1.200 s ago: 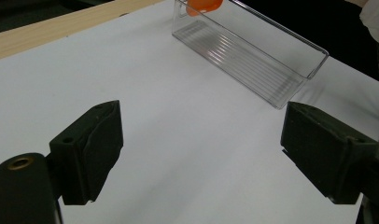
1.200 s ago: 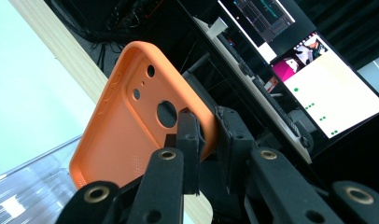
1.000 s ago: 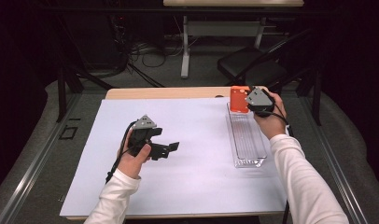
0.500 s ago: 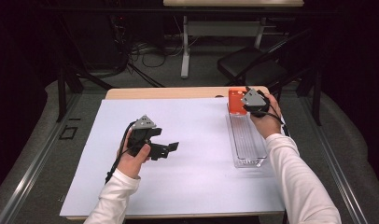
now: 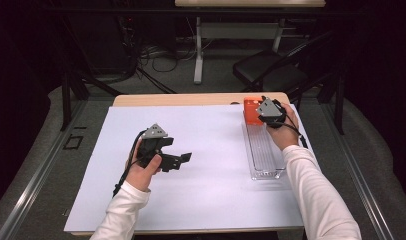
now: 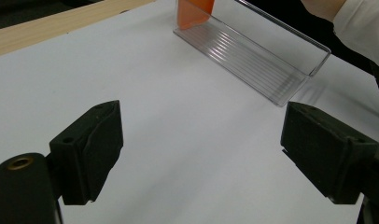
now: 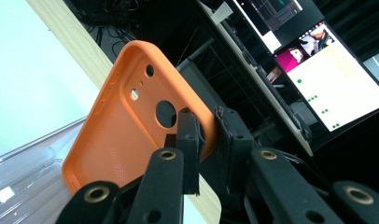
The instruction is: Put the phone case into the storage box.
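Where the clear plastic tray (image 5: 263, 150) meets its far end, an orange phone case (image 5: 251, 111) stands upright, its lower edge down inside the tray; the right gripper view shows the case (image 7: 127, 135) tilted, its inner dotted face and camera cut-outs turned to the lens, with one long rim caught between the two black jaws; the right gripper (image 5: 269, 114) is thus clamped on that rim, the jaws nearly together with only the thin wall of the case between the pads; the person's right hand (image 5: 283, 132) wraps the gripper body from behind, a white sleeve running back toward the bottom edge; the tray itself lies lengthwise along the right side of a large white sheet (image 5: 206, 165) and, seen from the left gripper view, the tray (image 6: 253, 56) is ribbed on its floor with the orange case (image 6: 194, 11) at its far end; well apart from it, near the middle-left of the sheet, the left gripper (image 5: 178, 160) points toward the tray with its jaws spread wide and nothing between them, only bare white paper showing in the gap; the sheet covers a pale wooden table (image 5: 191, 99), whose far edge shows as a strip beyond the paper; behind it stand a dark chair (image 5: 271, 75) and loose cables (image 5: 151, 55) on the floor.
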